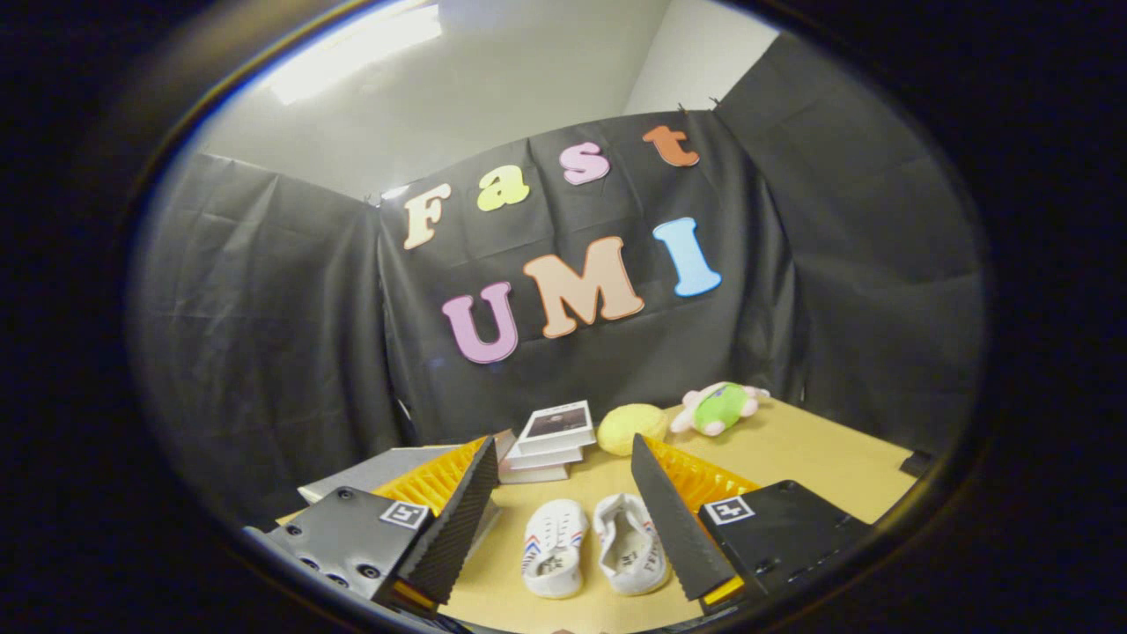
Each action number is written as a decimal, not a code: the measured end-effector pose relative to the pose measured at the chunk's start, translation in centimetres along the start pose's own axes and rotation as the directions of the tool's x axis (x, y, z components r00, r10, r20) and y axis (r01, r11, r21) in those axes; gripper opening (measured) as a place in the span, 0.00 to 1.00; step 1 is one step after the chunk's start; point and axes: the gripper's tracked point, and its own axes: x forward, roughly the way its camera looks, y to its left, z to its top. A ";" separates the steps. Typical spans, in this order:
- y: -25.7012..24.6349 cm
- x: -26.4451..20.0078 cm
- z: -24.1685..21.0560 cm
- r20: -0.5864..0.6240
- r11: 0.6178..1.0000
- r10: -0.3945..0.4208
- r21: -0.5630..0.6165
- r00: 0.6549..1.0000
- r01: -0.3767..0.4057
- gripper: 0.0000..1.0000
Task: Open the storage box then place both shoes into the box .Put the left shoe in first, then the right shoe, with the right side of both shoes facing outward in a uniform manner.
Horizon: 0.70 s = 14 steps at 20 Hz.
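Open tongs point(563, 528) framing two shoes point(592, 546)

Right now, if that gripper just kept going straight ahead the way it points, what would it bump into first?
Probably the pair of white shoes, lying on the table between the open gripper fingers. Beyond them sits a stack of books, though depth is hard to judge here.

The gripper view rides low over the table point(810, 458), facing the booth's back wall, seemingly tilted upward (fisheye bends things); shoes point(594, 546) lie close, before that wall.
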 end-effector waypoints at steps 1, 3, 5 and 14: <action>0.5 0.2 -0.6 -0.012 0.999 0.011 0.037 1.000 -0.010 0.97; 1.7 0.3 -1.6 -0.033 0.991 0.039 0.131 0.999 -0.035 0.97; 2.7 0.5 -2.6 -0.052 0.976 0.058 0.214 0.997 -0.045 0.98; 8.4 2.8 -11.5 -0.203 0.746 0.193 0.666 0.960 -0.009 1.00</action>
